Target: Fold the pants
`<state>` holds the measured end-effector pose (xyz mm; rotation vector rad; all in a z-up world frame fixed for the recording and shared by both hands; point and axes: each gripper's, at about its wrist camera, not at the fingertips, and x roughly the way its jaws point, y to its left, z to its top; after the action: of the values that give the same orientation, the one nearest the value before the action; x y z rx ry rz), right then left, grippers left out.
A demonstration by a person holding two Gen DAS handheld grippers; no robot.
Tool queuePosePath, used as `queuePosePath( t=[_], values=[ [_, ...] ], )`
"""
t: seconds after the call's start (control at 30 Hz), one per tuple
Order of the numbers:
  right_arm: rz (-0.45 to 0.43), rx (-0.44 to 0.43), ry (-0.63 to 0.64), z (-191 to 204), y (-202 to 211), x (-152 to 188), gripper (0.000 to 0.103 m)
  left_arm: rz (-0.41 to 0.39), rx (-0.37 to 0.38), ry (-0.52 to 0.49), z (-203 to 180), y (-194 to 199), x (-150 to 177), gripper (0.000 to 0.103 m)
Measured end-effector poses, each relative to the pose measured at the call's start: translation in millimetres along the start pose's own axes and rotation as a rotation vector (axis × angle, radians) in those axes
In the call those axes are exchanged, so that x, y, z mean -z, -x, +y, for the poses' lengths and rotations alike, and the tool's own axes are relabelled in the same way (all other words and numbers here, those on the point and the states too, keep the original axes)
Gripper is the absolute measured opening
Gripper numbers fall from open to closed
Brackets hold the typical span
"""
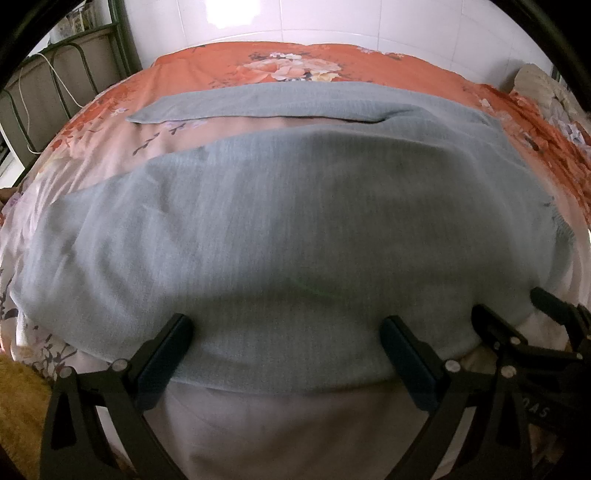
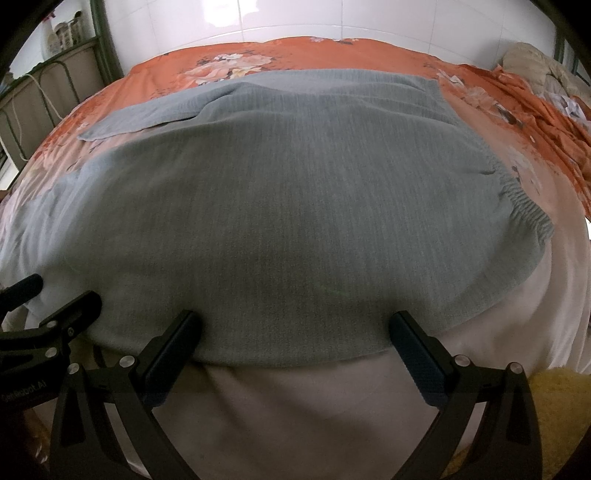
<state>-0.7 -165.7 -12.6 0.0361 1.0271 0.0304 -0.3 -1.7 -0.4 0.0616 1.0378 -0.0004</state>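
Grey-green knit pants (image 1: pixel 280 229) lie spread flat on a floral bedspread (image 1: pixel 295 62), waistband to the right (image 2: pixel 524 210), one leg stretching away to the far left (image 1: pixel 229 101). My left gripper (image 1: pixel 286 334) is open, its fingers straddling the near edge of the pants. My right gripper (image 2: pixel 295 332) is open too, just over the same near edge, further right. The right gripper also shows at the right of the left wrist view (image 1: pixel 517 317). The left gripper shows at the left of the right wrist view (image 2: pixel 55 295). Neither holds cloth.
The bedspread (image 2: pixel 332 51) is orange at the far side and pale pink near me. A metal bed frame (image 1: pixel 74 66) with a white cable stands at the left. Bunched bedding (image 2: pixel 535 66) lies at the far right. A white tiled wall (image 2: pixel 295 18) is behind. Yellow fuzzy fabric (image 2: pixel 554 406) is near.
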Motion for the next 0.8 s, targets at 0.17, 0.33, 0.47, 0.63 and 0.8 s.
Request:
queuePosePath(
  t=[0.17, 0.33, 0.47, 0.63, 0.8],
  values=[
    [0.0, 0.0, -0.001, -1, 1, 0, 0.103, -0.001, -0.002, -0.001, -2, 0, -1, 0.103],
    [0.0, 0.002, 0.005, -1, 2, 1, 0.103, 0.002, -0.002, -0.004, -1, -1, -2, 0.103],
    [0.015, 0.0, 0.01, -2, 4, 0, 0.103, 0.024, 0.002, -0.01, -1, -1, -4, 0.103],
    [0.064, -0.02, 0.023, -3, 5, -5, 0.102, 0.022, 0.022, -0.028, 0, 0, -3, 0.103],
    [0.1, -0.031, 0.02, -9, 11, -12, 0.091, 0.049, 0.025, -0.045, 0, 1, -6, 0.103]
  ],
)
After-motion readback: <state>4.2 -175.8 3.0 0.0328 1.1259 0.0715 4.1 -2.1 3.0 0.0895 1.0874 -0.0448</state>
